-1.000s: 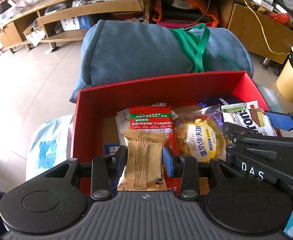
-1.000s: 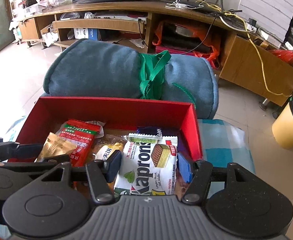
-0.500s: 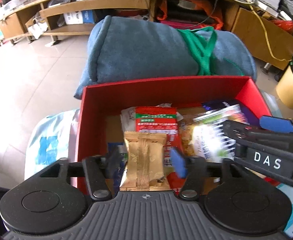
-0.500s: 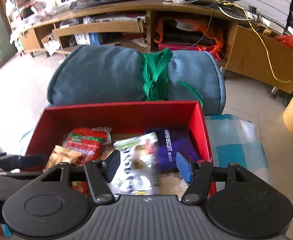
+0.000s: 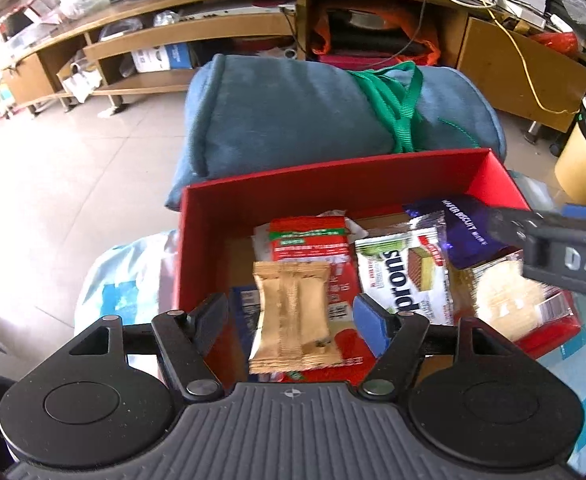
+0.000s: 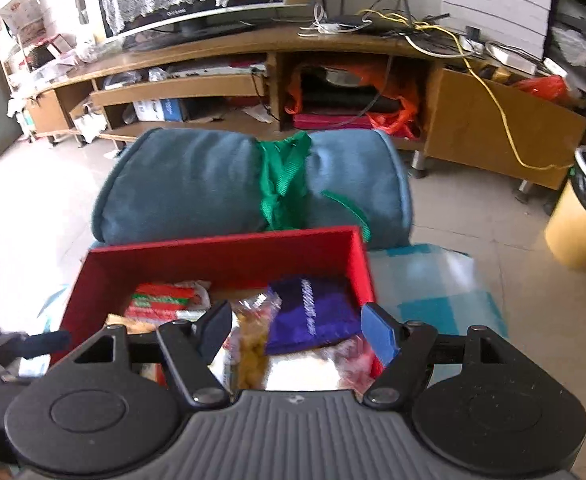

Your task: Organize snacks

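The jaws of the left gripper (image 5: 291, 316) have just been opened, and the small golden foil packet (image 5: 293, 316) is being left, released, inside the red cardboard box (image 5: 333, 184). The right gripper (image 6: 295, 332) is also being held open and empty, its white wafer packet (image 5: 407, 274) now lying in the box, so both snacks are judged stored.

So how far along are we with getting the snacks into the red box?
Several packets already lie in the red box: the gold packet, the wafer packet and the purple biscuit packet. Both tools have just been opening; the left tool straddles the gold packet without pressing it, and the right tool holds nothing. No loose snacks show outside the box.
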`<state>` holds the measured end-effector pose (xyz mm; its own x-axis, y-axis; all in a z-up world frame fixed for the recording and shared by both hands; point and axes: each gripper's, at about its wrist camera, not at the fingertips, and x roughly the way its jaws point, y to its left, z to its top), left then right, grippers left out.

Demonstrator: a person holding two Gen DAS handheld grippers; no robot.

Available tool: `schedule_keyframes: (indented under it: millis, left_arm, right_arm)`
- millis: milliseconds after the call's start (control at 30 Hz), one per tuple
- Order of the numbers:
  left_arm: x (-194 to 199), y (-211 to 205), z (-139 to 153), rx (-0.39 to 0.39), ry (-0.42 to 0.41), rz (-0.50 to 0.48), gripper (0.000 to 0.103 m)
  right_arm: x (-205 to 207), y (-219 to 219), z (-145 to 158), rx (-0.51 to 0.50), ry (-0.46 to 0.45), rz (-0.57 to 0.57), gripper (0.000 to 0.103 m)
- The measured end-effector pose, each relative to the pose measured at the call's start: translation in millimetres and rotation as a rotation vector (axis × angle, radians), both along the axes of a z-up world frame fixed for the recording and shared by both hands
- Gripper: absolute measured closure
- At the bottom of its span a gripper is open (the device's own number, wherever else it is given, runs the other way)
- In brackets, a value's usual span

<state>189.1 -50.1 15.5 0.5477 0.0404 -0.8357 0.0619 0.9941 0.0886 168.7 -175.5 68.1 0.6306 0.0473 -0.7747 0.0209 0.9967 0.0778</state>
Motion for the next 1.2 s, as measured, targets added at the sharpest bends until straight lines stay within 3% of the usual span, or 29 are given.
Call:
schedule_keyframes:
  millis: [133,267,933,1033,1200]
  left_arm:
    - [-7.4,2.3,3.1,0.0,-0.006,0.0,0.027]
    - [-17.8,1.5,9.1,0.01,-0.033,-0.008,0.016]
    - [-77.2,-3.8,19.8,0.017,-0.109,-0.044,0.013]
    - [-83.5,-4.4,20.8,0.016,-0.115,-0.047,0.006]
    - [-89.8,-7.2,22.4,0.038,-0.133,-0.05,0.005]
  right_arm:
    - [-13.6,0.6,-3.3,-0.016,0.02,0.004,0.034]
    - [-30.7,0.9,-1.7,-0.024,0.021,0.001,0.034]
    - [-99.5,-2.1,3.1,-0.024,0.02,-0.026,0.033]
    - [-103.9,-3.2,3.9,-0.016,0.018,-0.026,0.033]
    - [-108.9,-1.8,5.4,-0.016,0.016,-0.021,0.032]
